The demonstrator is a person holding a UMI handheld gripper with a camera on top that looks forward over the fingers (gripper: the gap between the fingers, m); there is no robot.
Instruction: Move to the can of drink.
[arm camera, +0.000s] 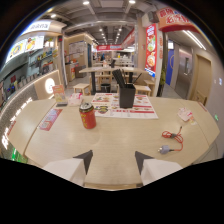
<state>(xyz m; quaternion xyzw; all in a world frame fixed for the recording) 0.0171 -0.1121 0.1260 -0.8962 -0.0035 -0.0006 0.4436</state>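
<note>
A: Setting, largest first? The tabletop is pale wood and curved. A menu placemat lies near its far side with a black holder standing on it.

B: Target next. The can is red and upright, beyond the tool and ahead to the left, just beside the placemat's left edge.

A: Tool state?

B: Fingers spread wide, nothing between them, well apart from the can.

A: Handling?

B: Likely thin metal: rigid if full, easily dented if empty, smooth-sided and possibly slippery. I'd grip mid-body, fingers either side.

A: Smallest item: a red cable off to the right, clear of the approach.
</note>
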